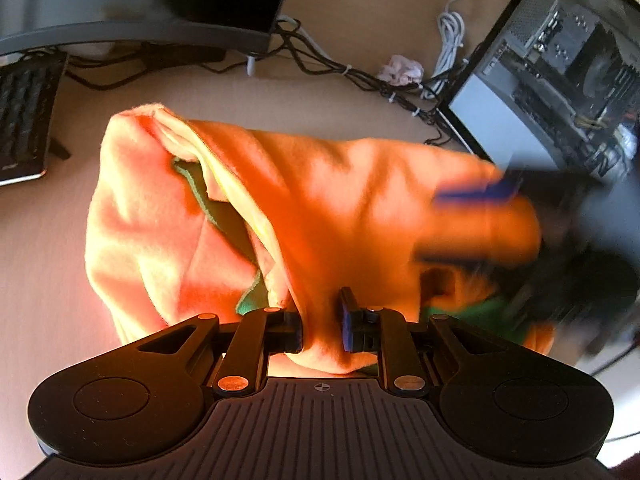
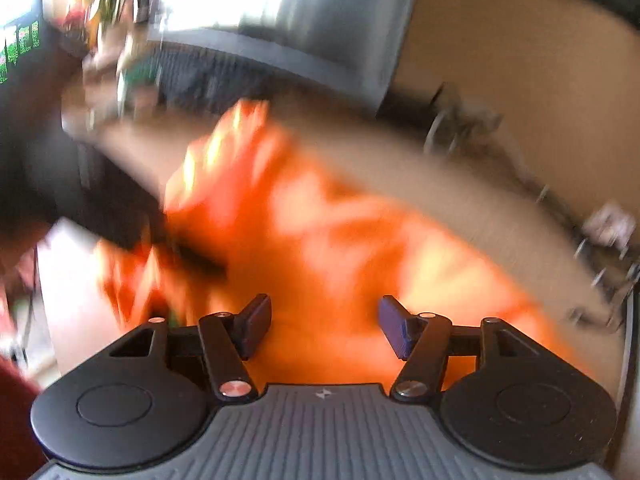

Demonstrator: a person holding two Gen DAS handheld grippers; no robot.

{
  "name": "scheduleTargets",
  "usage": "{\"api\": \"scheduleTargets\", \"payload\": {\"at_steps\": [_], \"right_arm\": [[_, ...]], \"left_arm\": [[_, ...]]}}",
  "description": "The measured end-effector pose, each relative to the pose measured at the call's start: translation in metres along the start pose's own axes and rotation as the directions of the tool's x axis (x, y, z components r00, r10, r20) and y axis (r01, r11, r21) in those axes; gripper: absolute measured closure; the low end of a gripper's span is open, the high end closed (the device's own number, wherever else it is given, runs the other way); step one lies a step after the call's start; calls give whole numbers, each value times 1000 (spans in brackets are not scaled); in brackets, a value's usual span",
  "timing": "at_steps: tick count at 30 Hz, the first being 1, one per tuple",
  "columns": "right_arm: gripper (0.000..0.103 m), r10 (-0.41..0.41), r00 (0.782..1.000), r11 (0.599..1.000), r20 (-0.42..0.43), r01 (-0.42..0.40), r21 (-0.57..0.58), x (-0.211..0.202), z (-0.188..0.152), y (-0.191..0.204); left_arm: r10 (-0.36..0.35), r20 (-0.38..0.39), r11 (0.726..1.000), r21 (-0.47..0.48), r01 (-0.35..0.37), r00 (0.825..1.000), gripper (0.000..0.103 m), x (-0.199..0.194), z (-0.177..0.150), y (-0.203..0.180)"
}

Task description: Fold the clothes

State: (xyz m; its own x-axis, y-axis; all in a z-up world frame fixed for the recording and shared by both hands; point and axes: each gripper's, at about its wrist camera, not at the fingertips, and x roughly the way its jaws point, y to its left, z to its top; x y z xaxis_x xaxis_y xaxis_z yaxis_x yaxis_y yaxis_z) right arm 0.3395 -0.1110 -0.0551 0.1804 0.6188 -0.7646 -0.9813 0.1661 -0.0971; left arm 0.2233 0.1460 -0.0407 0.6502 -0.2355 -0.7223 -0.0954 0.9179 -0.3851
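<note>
The pale, beige desk surface (image 1: 48,264) was seen spread beneath everything, with a dark keyboard (image 1: 24,120) at its far left edge and an open computer case (image 1: 560,80) at the far right. Across the middle of it, a soft orange fleece garment with green trim (image 1: 320,208) was draped in a loose, rumpled heap, part lying on the desk and part lifted toward the camera; no neat fold could be made out yet. The left gripper (image 1: 322,320) was held nearly closed, a bunched edge of the orange fleece pinched between its blue pads. The right gripper (image 2: 325,326) was shown with its jaws standing apart and nothing pressed between them, the orange cloth lying just below and beyond in a badly smeared picture. In the left wrist view that same tool appeared only as a dark blur at the garment's right end. By the look of it, the folding was judged barely begun: one edge gathered, the flattening and folding all left.
</note>
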Motion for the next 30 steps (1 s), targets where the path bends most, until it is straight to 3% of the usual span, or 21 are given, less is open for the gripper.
{"api": "scheduleTargets", "payload": {"at_steps": [1,3,5,8,10,12,15,18,22,25,30], "right_arm": [[43,-35,999,999,33,35,8,-4,-8,8],[43,-47,998,998,47,45,48,-5,-12,8],[42,-55,997,995,56,50,90,-5,-14,8],[42,-68,996,993,61,62,99,-4,-16,9],[42,-67,996,993,59,61,103,-6,-19,8],[40,-37,997,992,64,29,123,-17,-22,-1],[25,-48,991,973,126,18,230,-45,-28,-28],[17,-108,984,943,145,55,328,-57,-33,-58],[16,-144,989,948,-33,148,280,-14,-59,-63],[11,-142,990,931,6,132,340,-9,-70,-63],[8,-152,988,929,7,140,341,-7,-69,-64]], "left_arm": [[-5,16,1000,-12,6,1000,79,-9,2,1],[-30,83,999,-16,32,996,65,-31,11,-1],[-84,156,996,-10,86,984,59,-45,26,-5],[-162,203,987,9,163,966,49,-36,48,-13],[-162,177,986,-3,165,971,49,-14,55,-13],[-125,85,990,-49,129,989,51,15,52,-8],[-96,-5,992,-82,95,995,52,38,29,5],[-112,24,992,-57,113,993,51,38,9,7],[-127,30,989,-73,129,991,50,34,7,10],[-141,37,985,-96,144,989,50,19,14,15],[-120,186,989,-60,133,975,22,-13,39,23]]}}
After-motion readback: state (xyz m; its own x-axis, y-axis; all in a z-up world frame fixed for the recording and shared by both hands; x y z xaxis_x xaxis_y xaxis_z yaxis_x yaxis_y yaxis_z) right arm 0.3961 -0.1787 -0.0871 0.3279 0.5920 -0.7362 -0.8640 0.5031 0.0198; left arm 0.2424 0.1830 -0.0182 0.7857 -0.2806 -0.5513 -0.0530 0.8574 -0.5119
